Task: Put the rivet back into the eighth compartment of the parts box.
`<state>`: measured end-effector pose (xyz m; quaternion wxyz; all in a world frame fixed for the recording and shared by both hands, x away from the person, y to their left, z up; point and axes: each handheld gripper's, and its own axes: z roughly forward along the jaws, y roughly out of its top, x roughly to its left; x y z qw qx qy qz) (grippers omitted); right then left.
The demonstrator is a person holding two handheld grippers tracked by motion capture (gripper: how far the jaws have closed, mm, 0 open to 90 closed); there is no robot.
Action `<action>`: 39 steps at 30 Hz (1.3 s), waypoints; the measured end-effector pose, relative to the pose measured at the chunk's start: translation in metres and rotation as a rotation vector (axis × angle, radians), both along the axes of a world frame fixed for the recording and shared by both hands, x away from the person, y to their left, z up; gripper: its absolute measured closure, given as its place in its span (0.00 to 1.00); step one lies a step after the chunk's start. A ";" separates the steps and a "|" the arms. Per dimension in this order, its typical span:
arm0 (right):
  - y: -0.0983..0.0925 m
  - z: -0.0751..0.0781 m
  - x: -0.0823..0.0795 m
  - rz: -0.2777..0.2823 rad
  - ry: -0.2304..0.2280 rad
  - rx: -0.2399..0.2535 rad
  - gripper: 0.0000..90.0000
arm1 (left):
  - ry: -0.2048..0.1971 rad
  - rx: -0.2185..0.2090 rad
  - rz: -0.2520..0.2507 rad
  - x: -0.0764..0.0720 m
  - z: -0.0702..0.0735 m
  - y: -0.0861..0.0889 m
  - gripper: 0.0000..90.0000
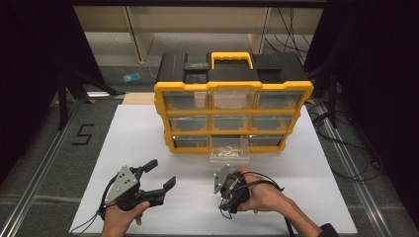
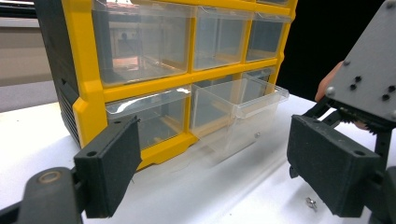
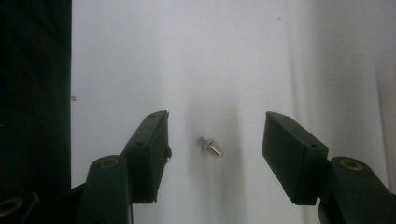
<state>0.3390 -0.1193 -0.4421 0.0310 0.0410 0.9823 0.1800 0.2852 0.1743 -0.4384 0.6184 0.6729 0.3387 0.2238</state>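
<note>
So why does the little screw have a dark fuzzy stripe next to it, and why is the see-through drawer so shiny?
In the right gripper view, the screw lies on the white table between open jaws, in a soft grey shadow band. In the left gripper view, light glares off the pulled-out clear drawer, and the near jaws look blurry. The high view is dim around its edges.

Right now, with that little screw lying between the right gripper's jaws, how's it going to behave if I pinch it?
The screw looks like rigid metal, so it probably won't bend. Its round shank lies flat on the smooth white table, so a glancing touch may roll it. It is tiny beside the right gripper pads, so it could slip.
</note>
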 end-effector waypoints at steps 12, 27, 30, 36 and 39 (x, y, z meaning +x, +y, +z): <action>0.003 -0.012 0.007 0.015 0.012 -0.061 0.59 | 0.001 0.000 0.000 0.000 0.000 0.000 0.20; 0.000 -0.018 0.015 -0.034 0.081 -0.081 0.92 | 0.002 0.006 -0.001 0.000 0.000 0.000 0.20; 0.000 -0.017 0.015 -0.038 0.081 -0.087 0.92 | 0.003 0.005 -0.001 0.000 0.000 0.000 0.20; 0.001 -0.018 0.015 -0.030 0.064 -0.068 0.92 | 0.003 0.005 -0.001 0.000 0.000 0.000 0.20; 0.000 -0.016 0.015 -0.047 0.067 -0.068 0.92 | 0.003 0.004 -0.001 0.000 0.000 0.000 0.20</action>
